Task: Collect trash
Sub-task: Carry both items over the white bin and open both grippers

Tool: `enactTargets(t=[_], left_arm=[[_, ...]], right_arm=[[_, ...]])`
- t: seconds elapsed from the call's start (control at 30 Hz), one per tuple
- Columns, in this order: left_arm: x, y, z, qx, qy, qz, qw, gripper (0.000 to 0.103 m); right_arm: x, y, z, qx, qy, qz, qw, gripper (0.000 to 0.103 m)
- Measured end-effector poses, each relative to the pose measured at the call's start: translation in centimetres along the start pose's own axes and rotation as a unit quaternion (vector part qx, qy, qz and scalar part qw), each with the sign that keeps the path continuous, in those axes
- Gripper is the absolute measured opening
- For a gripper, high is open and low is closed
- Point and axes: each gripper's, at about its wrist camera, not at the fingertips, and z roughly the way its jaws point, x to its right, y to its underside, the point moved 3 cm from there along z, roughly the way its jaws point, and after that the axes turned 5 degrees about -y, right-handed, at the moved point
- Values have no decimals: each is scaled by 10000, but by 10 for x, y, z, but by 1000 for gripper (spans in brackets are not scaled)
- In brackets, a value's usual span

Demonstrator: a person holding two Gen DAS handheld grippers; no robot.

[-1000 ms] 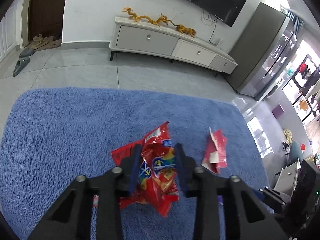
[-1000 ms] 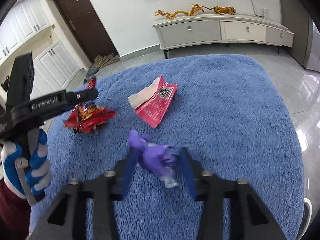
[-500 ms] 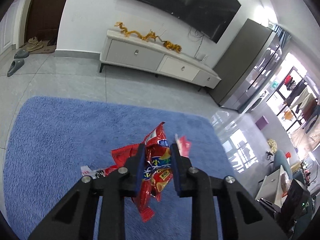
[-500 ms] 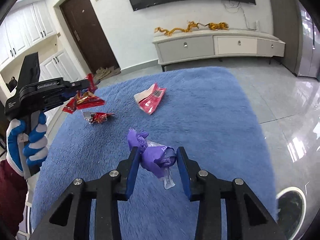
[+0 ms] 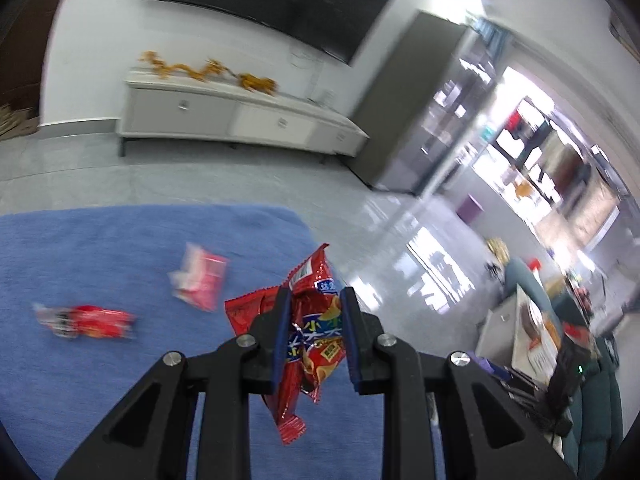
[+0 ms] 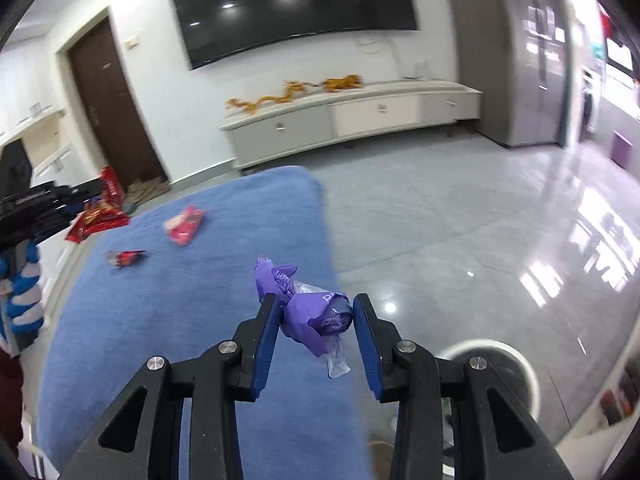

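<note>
My left gripper (image 5: 314, 334) is shut on a red chip bag (image 5: 308, 340) and holds it in the air above the blue rug (image 5: 100, 248). It also shows at the left of the right wrist view (image 6: 86, 204), with the bag (image 6: 100, 212). My right gripper (image 6: 314, 322) is shut on a crumpled purple wrapper (image 6: 308, 312), held above the rug's right edge. A pink-red packet (image 5: 200, 280) and a small red wrapper (image 5: 88, 322) lie on the rug; both show in the right wrist view, the packet (image 6: 184, 228) and the wrapper (image 6: 126, 258).
A round white-rimmed bin (image 6: 496, 376) stands on the grey tile floor at the lower right of the right wrist view. A white TV cabinet (image 6: 352, 120) lines the far wall under a large TV (image 6: 292, 4). Furniture and clutter (image 5: 540, 332) stand to the right.
Both grippers have lifted and swung right with their trash. The rug and the two wrappers on it have slid left in both views, and the bin has come further into the right wrist view.
</note>
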Motion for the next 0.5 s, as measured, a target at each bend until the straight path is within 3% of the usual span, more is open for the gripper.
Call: enactTargets(t=[0.23, 0.5], left_arm=[[111, 31, 71, -743, 355, 726, 9940, 23], [226, 85, 166, -1670, 618, 1399, 9740, 23]], right_arm=[[101, 24, -23, -6, 468, 868, 9951, 36], [186, 61, -24, -95, 636, 1774, 9820, 36]])
